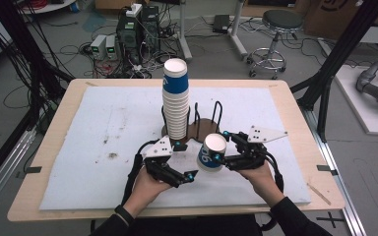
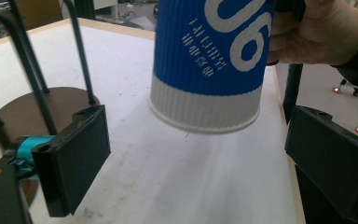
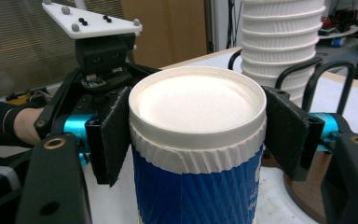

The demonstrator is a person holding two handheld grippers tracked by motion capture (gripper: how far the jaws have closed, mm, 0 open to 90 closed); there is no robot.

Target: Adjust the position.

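High view: right tongs (image 1: 220,145) clamp the blue cup (image 1: 211,153) (bottom up) just beside the cup stack (image 1: 175,101); left tongs (image 1: 186,160) gape apart.

Even, soft indoor light w/ faint shadows — high view slightly soft, close-ups sharper, no strong glare.

White "90" on blue cup (image 2: 209,60)

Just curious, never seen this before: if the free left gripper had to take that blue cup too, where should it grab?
Probably the blue ribbed wall of the cup, from its open side. The right gripper clamps it near the white base end, and the left gripper stands open beside it.
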